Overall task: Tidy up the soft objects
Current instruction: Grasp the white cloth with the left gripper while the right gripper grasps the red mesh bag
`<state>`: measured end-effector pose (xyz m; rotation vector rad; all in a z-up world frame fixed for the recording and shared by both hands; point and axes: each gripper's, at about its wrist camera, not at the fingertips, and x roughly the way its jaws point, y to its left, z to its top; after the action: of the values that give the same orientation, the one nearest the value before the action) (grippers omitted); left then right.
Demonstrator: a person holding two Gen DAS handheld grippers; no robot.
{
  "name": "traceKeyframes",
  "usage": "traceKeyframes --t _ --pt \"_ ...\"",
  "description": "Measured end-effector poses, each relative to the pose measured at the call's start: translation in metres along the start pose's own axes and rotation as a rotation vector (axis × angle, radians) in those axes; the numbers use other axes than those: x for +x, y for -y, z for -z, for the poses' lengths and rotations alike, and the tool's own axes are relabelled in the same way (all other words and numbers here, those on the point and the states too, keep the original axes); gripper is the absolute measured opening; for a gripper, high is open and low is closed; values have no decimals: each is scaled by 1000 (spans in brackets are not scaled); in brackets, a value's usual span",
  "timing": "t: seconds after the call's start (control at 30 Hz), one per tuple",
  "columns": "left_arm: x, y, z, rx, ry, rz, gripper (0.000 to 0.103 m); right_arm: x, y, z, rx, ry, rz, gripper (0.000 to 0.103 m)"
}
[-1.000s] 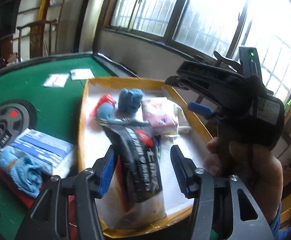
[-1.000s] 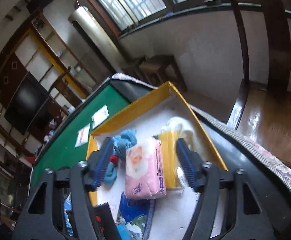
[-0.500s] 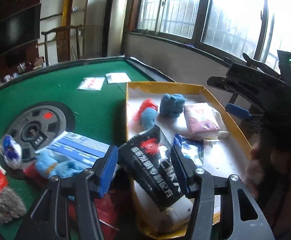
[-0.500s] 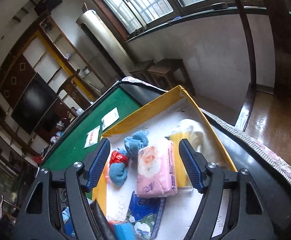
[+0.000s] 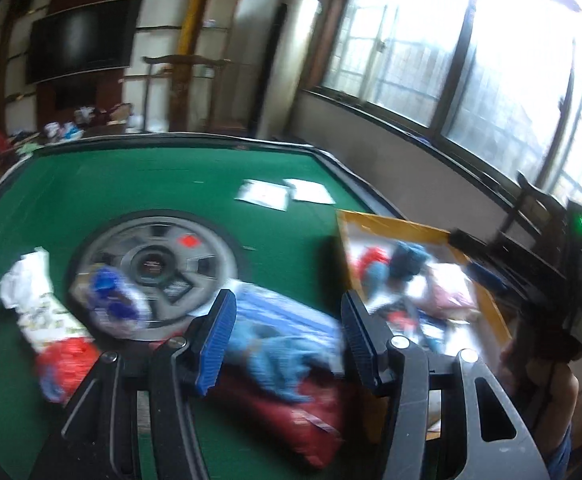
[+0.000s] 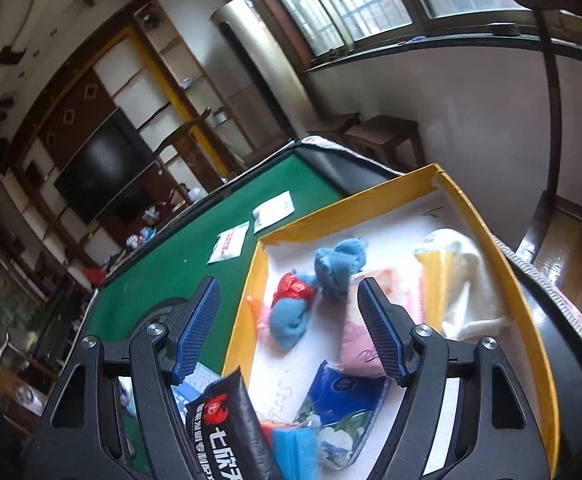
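Room: I see a lived-in sitting room with big windows [image 5: 471, 68], a dark screen [image 5: 83, 36] on the far wall and a wooden chair [image 5: 179, 80] behind the desk.
Desk: green felt top [image 5: 131, 188] with a round hub [image 5: 159, 264] in the middle; the felt should keep packets from sliding.
Box: the yellow-rimmed box [image 6: 503, 264] sits at the desk's corner and already holds several soft things.
Red pack: the red pack [image 5: 291, 412] under my left gripper [image 5: 287, 340] looks bulky but squashy; I judge it best taken across its narrow side.
Blue cloth: the blue cloth [image 5: 275, 356] lies on top of it, limp and light; I would pinch a bunched fold.
Black packet: the black packet [image 6: 227, 428] stands at the box's near edge; film looks slippery, so grip flat faces.
Left jaws: apart, nothing between them, view blurred.
Right jaws: the right gripper [image 6: 291, 328] hangs above the box, jaws apart, empty.
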<state>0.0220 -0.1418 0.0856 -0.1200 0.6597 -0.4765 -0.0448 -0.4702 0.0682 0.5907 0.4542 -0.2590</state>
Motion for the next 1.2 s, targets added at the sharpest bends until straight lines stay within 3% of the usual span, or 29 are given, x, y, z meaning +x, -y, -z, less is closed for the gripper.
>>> traceKeyframes --t 0.17,0.4,0.47,0.63,0.9,0.93,0.97,1.0,1.1,1.2 --pt "-11 -44 -4 -65 28 -74 55 3 -14 7 -58 -15 -15 72" --pt "-25 -111 -14 -75 54 -308 66 8 -33 20 -127 -38 -40 72" --pt "-19 -136 -12 -86 12 -374 66 10 -36 23 -140 -43 -43 72" --pt "1 -173 -6 -163 -41 -430 66 7 -45 28 -179 -44 -70 72" --pt "38 -203 -3 -166 -110 -506 66 9 -56 37 -222 -64 -101 72" --pt "41 -208 -2 -179 -121 -508 64 10 -58 38 -225 -63 -105 72" --pt "45 -217 0 -207 -135 -494 47 10 -59 39 -229 -63 -112 72" --pt "47 -226 3 -246 -149 -481 36 10 -60 40 -232 -65 -121 72" --pt "40 -238 5 -298 -138 -452 26 11 -68 45 -252 -69 -182 72" --pt "31 -240 6 -326 -133 -451 23 10 -85 54 -323 -77 -256 72"
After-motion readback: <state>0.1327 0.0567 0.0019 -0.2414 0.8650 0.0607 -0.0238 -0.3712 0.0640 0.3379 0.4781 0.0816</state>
